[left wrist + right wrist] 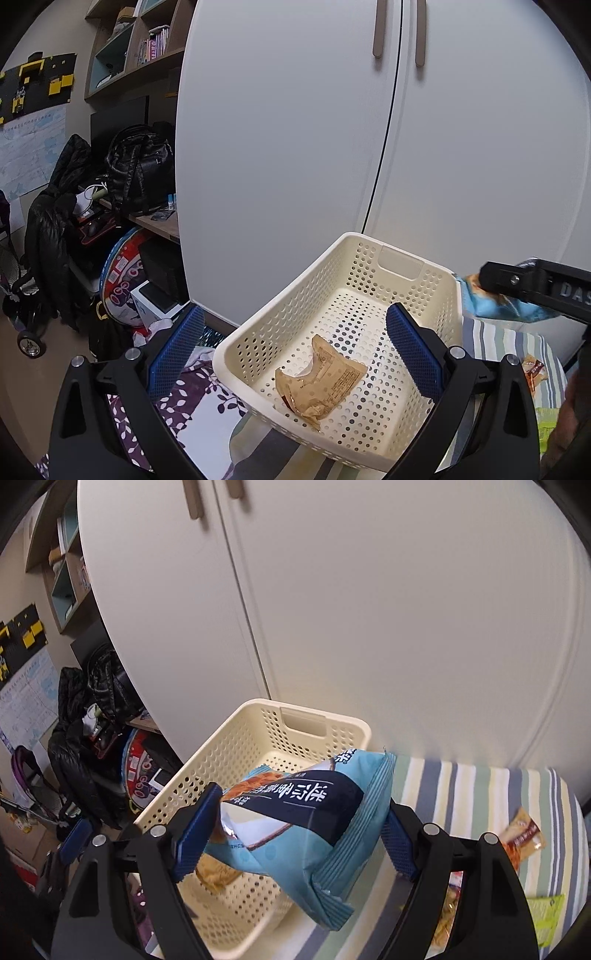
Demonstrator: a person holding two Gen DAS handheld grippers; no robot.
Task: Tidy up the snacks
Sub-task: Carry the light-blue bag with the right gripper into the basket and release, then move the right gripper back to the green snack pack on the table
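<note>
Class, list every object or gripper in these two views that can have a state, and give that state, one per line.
Basket: upright on the bedding, holding one tan packet.
Tan packet: crumpled, lying on the basket floor.
Blue bag: gripped, held over the basket's right edge.
Right gripper: shut on the blue bag.
Left gripper: open, empty, straddling the basket's near-left corner.
Cupboard doors: closed.
Orange packet: loose on the striped cover.
Green packet: loose on the striped cover.

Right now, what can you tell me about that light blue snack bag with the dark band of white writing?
The light blue snack bag looks like glossy crinkled plastic film, puffed, with ribbed sealed ends, a dark navy band of white characters and a picture of golden snacks. It hangs tilted, pinched between the blue pads of the right gripper, above the cream perforated plastic basket. Only the pads touch it.
</note>
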